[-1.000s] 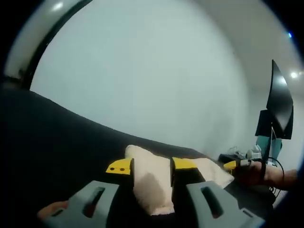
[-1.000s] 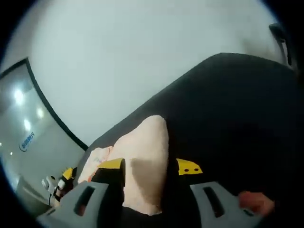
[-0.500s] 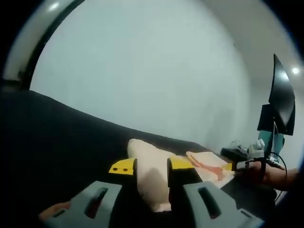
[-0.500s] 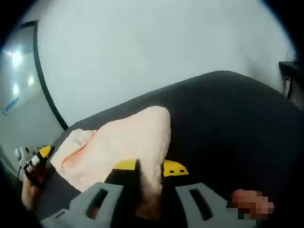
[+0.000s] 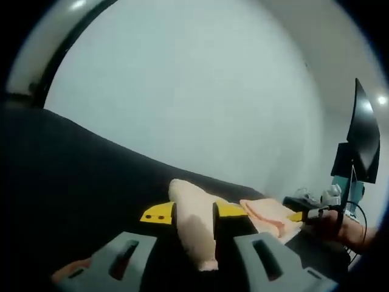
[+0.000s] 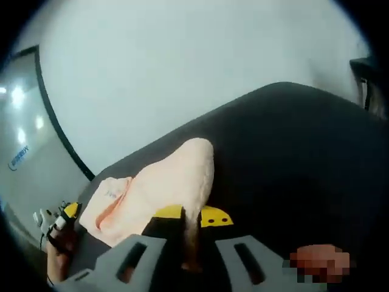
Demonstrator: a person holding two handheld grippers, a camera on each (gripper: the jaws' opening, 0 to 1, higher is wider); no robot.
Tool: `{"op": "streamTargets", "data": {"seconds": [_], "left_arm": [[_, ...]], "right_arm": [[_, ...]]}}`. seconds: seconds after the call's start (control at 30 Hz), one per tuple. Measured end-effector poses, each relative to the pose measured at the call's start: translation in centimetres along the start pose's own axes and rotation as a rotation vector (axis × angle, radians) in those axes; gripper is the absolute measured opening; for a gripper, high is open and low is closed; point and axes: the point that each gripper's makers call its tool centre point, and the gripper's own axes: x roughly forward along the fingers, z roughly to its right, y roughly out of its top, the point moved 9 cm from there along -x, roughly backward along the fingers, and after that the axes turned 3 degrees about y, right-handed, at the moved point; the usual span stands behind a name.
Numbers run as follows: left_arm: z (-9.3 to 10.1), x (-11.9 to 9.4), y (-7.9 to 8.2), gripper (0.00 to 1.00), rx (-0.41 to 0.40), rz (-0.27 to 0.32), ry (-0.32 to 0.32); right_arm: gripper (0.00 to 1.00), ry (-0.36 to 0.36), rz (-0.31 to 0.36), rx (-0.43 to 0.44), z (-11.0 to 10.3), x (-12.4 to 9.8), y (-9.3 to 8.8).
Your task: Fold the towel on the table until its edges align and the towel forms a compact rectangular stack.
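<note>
- Pale grey wall (image 5: 200, 91) fills the background behind a black table (image 5: 73, 176), and that is the room we are working in.
- Our left gripper (image 5: 194, 214) has its yellow-tipped jaws pressed together on a fold of the towel (image 5: 191, 210), which bulges up between them and hangs down a little in front.
- Beyond that pinch, in the left gripper view, the rest of the peach towel lies rumpled on the tabletop, running off to the right.
- At the far end of that cloth we see the other gripper and a hand (image 5: 346, 228) holding it, near the right edge.
- A dark monitor (image 5: 363, 137) stands behind that hand, with small items on a desk too blurred for us to name.
- Our right gripper (image 6: 192, 216) is likewise clamped on the towel (image 6: 176, 176); its jaws meet with only the cloth between them.
- From that grip the towel rises in a rounded hump and then slopes away to the left, resting on the table (image 6: 292, 158).
- At the lower left of the right gripper view we see the other gripper's yellow tip and a hand (image 6: 61, 246) just past the towel's end.
- A black strip (image 6: 58, 131) on the wall curves behind it.
</note>
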Motion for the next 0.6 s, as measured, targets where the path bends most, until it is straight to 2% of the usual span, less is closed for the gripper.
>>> {"op": "streamTargets", "data": {"seconds": [0.1,0.2,0.33,0.47,0.6], "left_arm": [[-0.4,0.0,0.1,0.27,-0.024,0.008,0.014],[-0.4,-0.1,0.2,0.26,-0.036,0.022,0.012],[-0.7,0.0,0.4,0.26,-0.043,0.028,0.017],[-1.0,-0.2,0.6,0.26,-0.071,0.045,0.025],[-0.3,-1.1,0.4,0.26,-0.102,0.066,0.031]], "right_arm": [[0.04,-0.007,0.047,-0.106,-2.2,-0.4,2.1],[0.04,-0.008,0.068,-0.204,-5.4,-1.2,3.9],[0.05,-0.02,0.079,-0.357,-9.1,-1.2,5.3],[0.05,-0.035,0.038,-0.538,-13.3,-0.2,5.1],[0.05,-0.055,0.051,-0.73,-18.1,0.9,3.9]]}}
